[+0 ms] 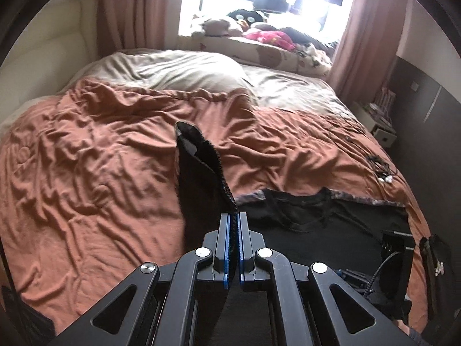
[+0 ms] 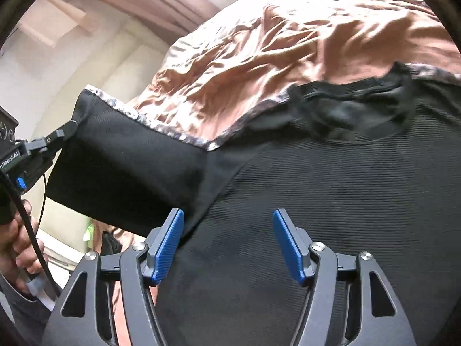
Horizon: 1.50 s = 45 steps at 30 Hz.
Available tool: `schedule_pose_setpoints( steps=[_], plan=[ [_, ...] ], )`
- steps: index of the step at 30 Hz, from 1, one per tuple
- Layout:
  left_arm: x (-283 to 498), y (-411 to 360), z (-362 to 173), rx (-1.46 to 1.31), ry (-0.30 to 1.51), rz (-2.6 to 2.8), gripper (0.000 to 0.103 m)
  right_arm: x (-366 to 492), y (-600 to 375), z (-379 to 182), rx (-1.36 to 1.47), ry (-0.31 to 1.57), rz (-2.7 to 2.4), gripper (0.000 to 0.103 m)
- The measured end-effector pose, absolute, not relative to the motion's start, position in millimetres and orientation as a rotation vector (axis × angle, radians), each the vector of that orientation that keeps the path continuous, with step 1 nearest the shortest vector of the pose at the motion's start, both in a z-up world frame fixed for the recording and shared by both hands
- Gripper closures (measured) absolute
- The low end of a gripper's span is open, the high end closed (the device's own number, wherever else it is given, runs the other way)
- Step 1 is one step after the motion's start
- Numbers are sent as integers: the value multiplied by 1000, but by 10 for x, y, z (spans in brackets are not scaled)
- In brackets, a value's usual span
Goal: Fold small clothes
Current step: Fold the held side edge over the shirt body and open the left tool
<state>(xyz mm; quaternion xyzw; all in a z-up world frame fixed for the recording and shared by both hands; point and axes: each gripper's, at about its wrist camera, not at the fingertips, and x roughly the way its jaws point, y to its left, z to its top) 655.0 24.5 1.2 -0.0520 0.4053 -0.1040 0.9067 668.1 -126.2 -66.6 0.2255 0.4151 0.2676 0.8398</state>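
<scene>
We are pinching the black shirt's sleeve in our left gripper, stretching it away from the collar, right gripper spread empty over the armpit.

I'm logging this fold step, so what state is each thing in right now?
Left tongs: shut on the sleeve.
Right tongs: open, nothing pressed between the pads.
Sleeve: lifted off the bed, stretched sideways.
Black top: spread flat on the bed, neckline away from the camera.
Orange bedspread: wrinkled.
Curtains: drawn open.
</scene>
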Motion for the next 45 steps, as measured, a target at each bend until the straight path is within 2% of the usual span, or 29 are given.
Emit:
schedule_pose_setpoints(
  steps=[10, 11, 13, 14, 15, 25, 28, 30, 31, 36, 38, 43, 45],
  plan=[
    [6701, -455, -356, -130, 943, -341, 98, 6516, -1869, -692, 516, 889, 486, 40],
    [6717, -494, -386, -137, 957, -346, 93, 6513, -1903, -716, 523, 895, 482, 40],
    [6743, -523, -438, -156, 982, -358, 71, 6522, -1936, -740, 524, 906, 479, 37],
    [6729, -498, -446, -163, 976, -354, 53, 6517, -1938, -746, 522, 904, 484, 31],
    [6711, -473, -439, -162, 964, -348, 44, 6518, -1939, -749, 515, 901, 484, 29],
    [6609, 70, -756, -111, 1004, -209, 44, 6731, -1698, -905, 510, 955, 461, 28],
    [6589, 236, -942, -111, 1036, -176, 46, 6852, -1597, -970, 470, 974, 447, 40],
    [6560, 349, -1111, -109, 1064, -152, 55, 6895, -1543, -1003, 462, 990, 442, 45],
    [6536, 422, -1219, -118, 1083, -140, 55, 6913, -1507, -1022, 457, 999, 445, 50],
    [6413, 637, -1605, -159, 1141, -112, 55, 6920, -1376, -1102, 431, 1020, 447, 53],
    [6366, 702, -1741, -168, 1159, -103, 57, 6909, -1371, -1102, 421, 1015, 430, 59],
    [6288, 820, -1894, -200, 1177, -88, 71, 6861, -1308, -1106, 399, 1047, 429, 82],
    [6259, 841, -1922, -211, 1179, -87, 77, 6841, -1259, -1120, 382, 1062, 439, 84]
  ],
)
